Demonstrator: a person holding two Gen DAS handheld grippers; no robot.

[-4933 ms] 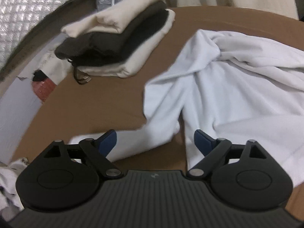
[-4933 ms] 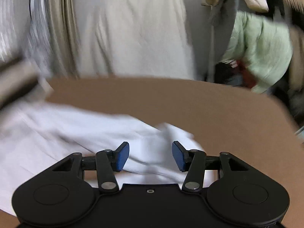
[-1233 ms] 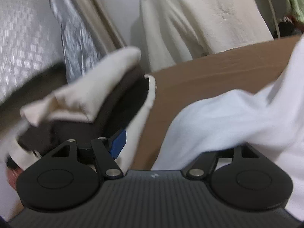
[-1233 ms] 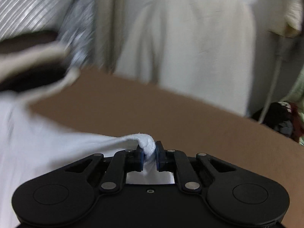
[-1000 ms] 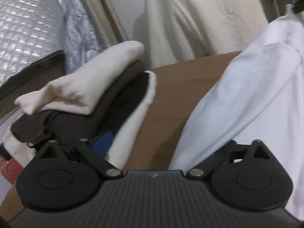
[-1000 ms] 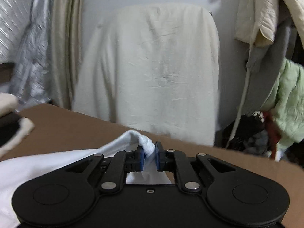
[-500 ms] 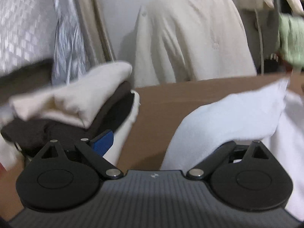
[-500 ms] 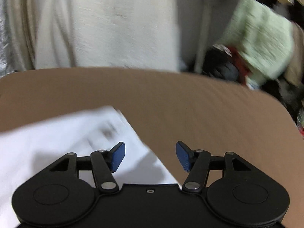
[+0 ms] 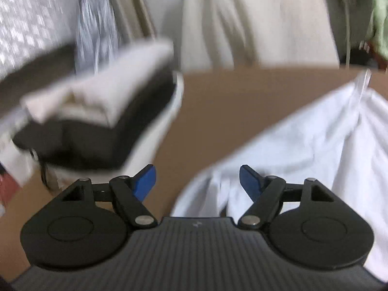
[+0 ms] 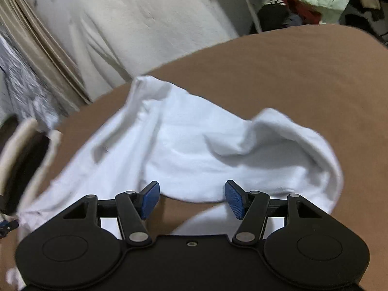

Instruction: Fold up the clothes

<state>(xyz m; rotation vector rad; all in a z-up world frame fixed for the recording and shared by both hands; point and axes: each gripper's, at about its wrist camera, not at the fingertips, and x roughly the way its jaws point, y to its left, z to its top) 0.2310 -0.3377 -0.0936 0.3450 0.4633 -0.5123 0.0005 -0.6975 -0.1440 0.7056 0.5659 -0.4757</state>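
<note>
Two grippers, left gripper (image 9: 197,179) and right gripper (image 10: 192,200), hang open over a rumpled white cotton garment (image 10: 206,150). Grabbing one layer could bunch the fold.

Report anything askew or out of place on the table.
The white garment lies rumpled on the brown table, one edge curled over on itself rather than flat. The folded stack beside it looks tidy.

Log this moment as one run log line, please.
fold clothes | left gripper open | right gripper open | white garment released, rumpled on brown table | folded stack at left
</note>
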